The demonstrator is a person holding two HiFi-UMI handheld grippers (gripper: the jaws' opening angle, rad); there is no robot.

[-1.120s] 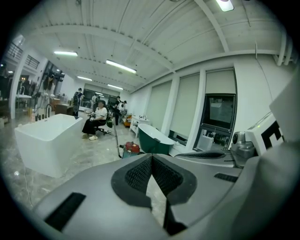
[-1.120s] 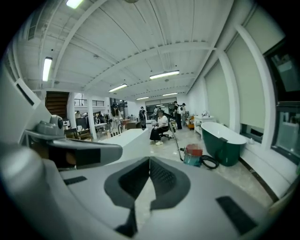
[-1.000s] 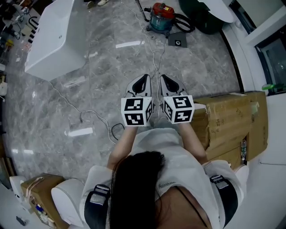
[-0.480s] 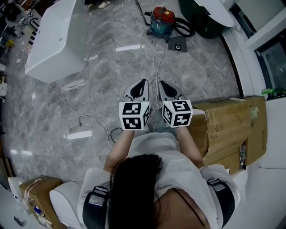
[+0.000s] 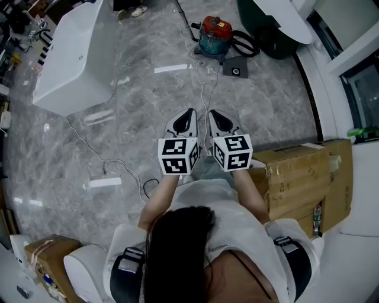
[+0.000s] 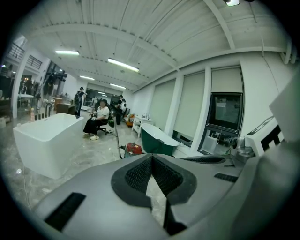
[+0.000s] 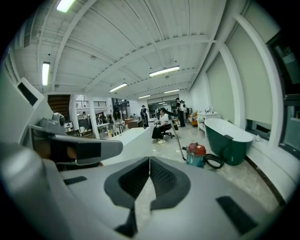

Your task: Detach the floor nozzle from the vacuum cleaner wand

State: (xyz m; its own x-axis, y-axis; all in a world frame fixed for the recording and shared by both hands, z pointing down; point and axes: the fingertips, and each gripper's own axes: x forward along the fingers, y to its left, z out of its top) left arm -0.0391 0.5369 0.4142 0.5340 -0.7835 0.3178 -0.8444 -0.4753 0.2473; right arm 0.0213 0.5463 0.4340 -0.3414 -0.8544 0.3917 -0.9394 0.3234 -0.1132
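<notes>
A red and teal vacuum canister (image 5: 214,32) stands on the marble floor far ahead, with a black hose (image 5: 246,41) coiled at its right. A dark flat floor nozzle (image 5: 235,67) lies just in front of it. The thin wand (image 5: 185,16) slants away at the canister's left. My left gripper (image 5: 188,112) and right gripper (image 5: 212,112) are held side by side well short of the vacuum, both shut and empty. The canister (image 6: 134,149) shows above the closed jaws in the left gripper view. In the right gripper view the canister (image 7: 196,155) sits right of the wand (image 7: 179,145).
A white bathtub (image 5: 74,53) stands at the left, a dark green one (image 5: 266,21) beyond the vacuum. A large cardboard box (image 5: 302,177) sits close at my right. Cables (image 5: 118,165) and a power strip (image 5: 105,183) lie on the floor at the left. People (image 7: 161,124) sit far off.
Both grippers have moved forward together toward the vacuum, still shut. The cardboard box has slid lower and nearer in the head view.
</notes>
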